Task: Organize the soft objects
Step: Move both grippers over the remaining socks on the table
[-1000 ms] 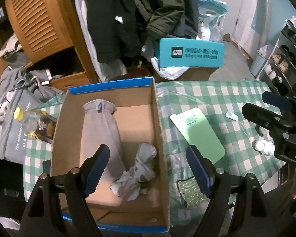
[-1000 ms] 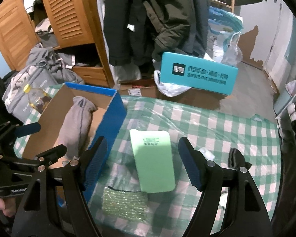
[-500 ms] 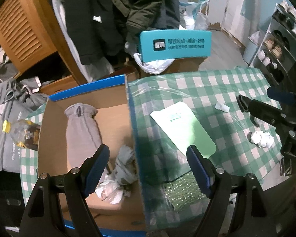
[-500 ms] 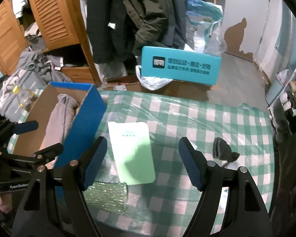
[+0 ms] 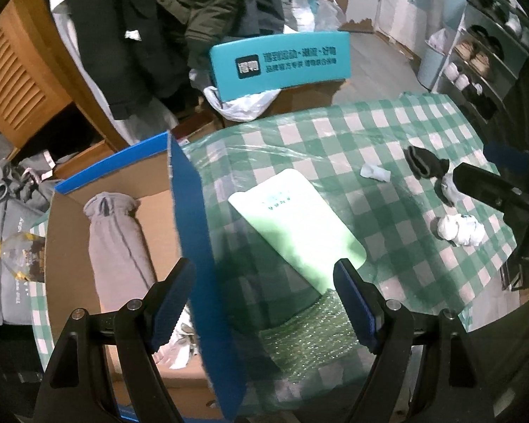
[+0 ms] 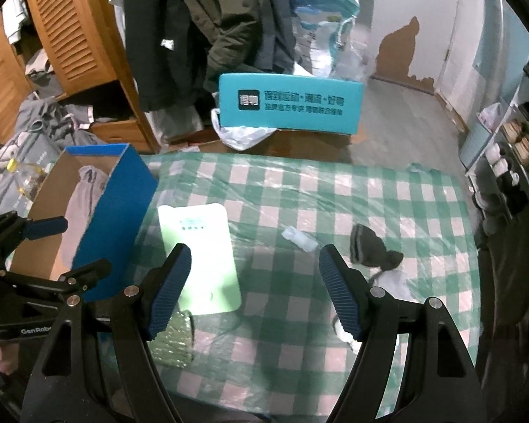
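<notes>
A cardboard box (image 5: 188, 232) with blue outer walls stands at the table's left and holds a rolled grey garment (image 5: 118, 243). On the green checked cloth lie a dark sock (image 6: 368, 246), a crumpled white bundle (image 5: 460, 230) and a small white scrap (image 6: 299, 239). My left gripper (image 5: 264, 282) hangs open and empty over the box's right wall. My right gripper (image 6: 255, 264) is open and empty above the cloth, with the dark sock just right of its right finger. In the left wrist view the right gripper (image 5: 493, 190) partly hides the sock.
A pale green flat pad (image 6: 201, 264) and a patch of bubble wrap (image 5: 306, 335) lie beside the box. Beyond the table are a teal box (image 6: 289, 104), hanging coats, a wooden wardrobe and a shoe rack (image 5: 483, 53). A grey bag with a bottle (image 5: 7, 257) sits left.
Both grippers have moved right, from over the box toward the checked cloth. The dark sock and the white bundle have come further into view. Both stay open.
</notes>
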